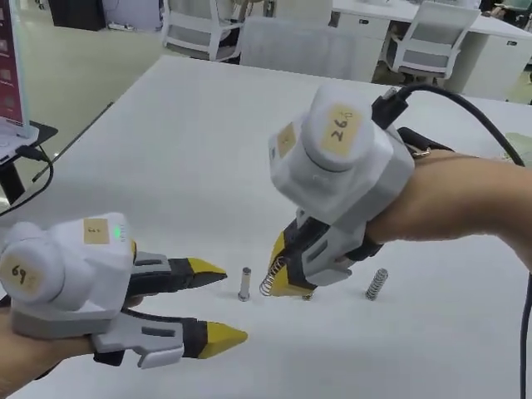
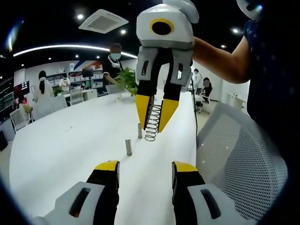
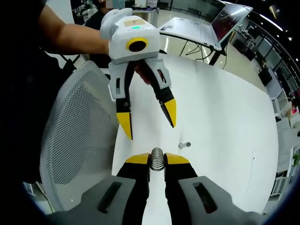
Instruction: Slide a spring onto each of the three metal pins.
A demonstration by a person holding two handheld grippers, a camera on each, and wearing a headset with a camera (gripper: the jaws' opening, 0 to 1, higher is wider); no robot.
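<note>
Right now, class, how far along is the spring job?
Done, apparently: one spring stands on the table, seemingly over a pin. In hand: the right gripper is shut on a second spring, low over the table. Left: a bare pin beside it; the left gripper is open. I cannot place the third pin.

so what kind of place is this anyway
Most likely an open-plan office or lab space: a long white table, a mesh-backed office chair beside it, a ceiling air-conditioning unit overhead, and people at further desks in the background.
</note>
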